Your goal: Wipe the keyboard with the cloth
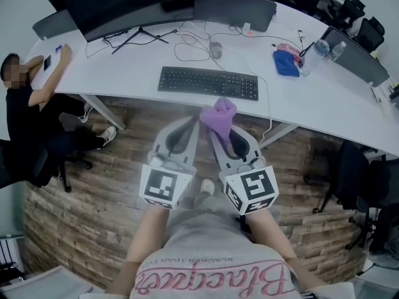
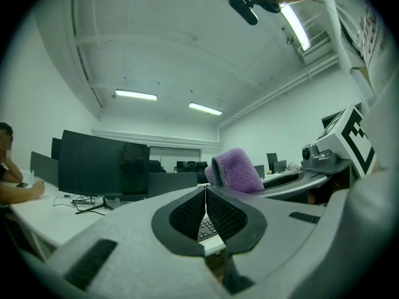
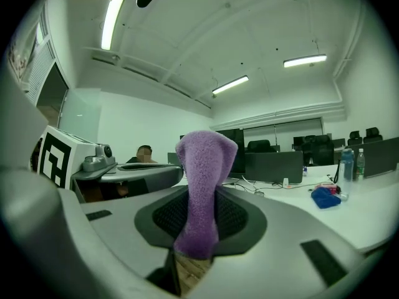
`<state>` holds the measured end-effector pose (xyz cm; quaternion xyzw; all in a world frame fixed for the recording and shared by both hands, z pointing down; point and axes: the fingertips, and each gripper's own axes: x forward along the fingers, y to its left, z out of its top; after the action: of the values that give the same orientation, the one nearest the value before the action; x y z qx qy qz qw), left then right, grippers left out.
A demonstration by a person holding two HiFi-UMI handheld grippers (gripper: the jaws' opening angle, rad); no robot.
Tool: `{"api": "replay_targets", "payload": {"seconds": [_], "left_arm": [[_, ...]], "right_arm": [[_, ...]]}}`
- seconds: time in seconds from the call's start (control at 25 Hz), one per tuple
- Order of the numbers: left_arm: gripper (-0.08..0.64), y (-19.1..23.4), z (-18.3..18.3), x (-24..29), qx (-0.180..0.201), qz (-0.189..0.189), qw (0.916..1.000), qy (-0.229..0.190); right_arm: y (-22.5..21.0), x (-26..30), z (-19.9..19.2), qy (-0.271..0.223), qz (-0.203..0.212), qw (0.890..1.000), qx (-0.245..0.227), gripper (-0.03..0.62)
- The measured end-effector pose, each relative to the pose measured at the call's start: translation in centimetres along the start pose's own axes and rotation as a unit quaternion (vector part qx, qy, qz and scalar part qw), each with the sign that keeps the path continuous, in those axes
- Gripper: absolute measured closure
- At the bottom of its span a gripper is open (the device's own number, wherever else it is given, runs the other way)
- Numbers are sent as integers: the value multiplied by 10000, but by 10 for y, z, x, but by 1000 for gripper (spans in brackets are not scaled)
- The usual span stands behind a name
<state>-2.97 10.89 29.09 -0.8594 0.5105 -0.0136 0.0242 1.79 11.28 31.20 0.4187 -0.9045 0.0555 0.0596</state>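
Wood-plank flooring [image 1: 93, 185] is seen beneath a long white worktop [image 1: 312, 98] that runs across the far part of the head view. A black keyboard [image 1: 207, 83] is laid at the middle of the worktop, close to its near edge. A mouse [image 1: 216, 50] is placed beyond it, and dark monitors [image 1: 124, 5] are stood along the far side. A blue bundle [image 1: 285, 63] and two bottles [image 1: 321, 47] are seen to the right. A person [image 1: 25, 104] is seated at the left end.

Both claws are held side by side above the floor, short of the worktop's near edge and pointed towards the keyboard. The left claw [image 1: 194, 124] is closed, its pads pressed together with nothing between them. The right claw [image 1: 216, 128] is clamped on a purple cloth [image 1: 219, 114], which is pinched between the pads and stands up past the tips, folded over at its top. The cloth is held close to the keyboard's near edge, apart from it.
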Motion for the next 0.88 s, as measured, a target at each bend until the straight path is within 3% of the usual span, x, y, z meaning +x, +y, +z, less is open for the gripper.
{"api": "replay_targets", "payload": {"seconds": [0.4,0.88], "left_arm": [[554,33,-11,80,-4,276,9996,107],[554,73,-35,98,-69,508,9977,451]], "right_arm": [[-68,59,0,203,234,9995,-82,502],[-74,110,-12,483,507,9975,87,502]]}}
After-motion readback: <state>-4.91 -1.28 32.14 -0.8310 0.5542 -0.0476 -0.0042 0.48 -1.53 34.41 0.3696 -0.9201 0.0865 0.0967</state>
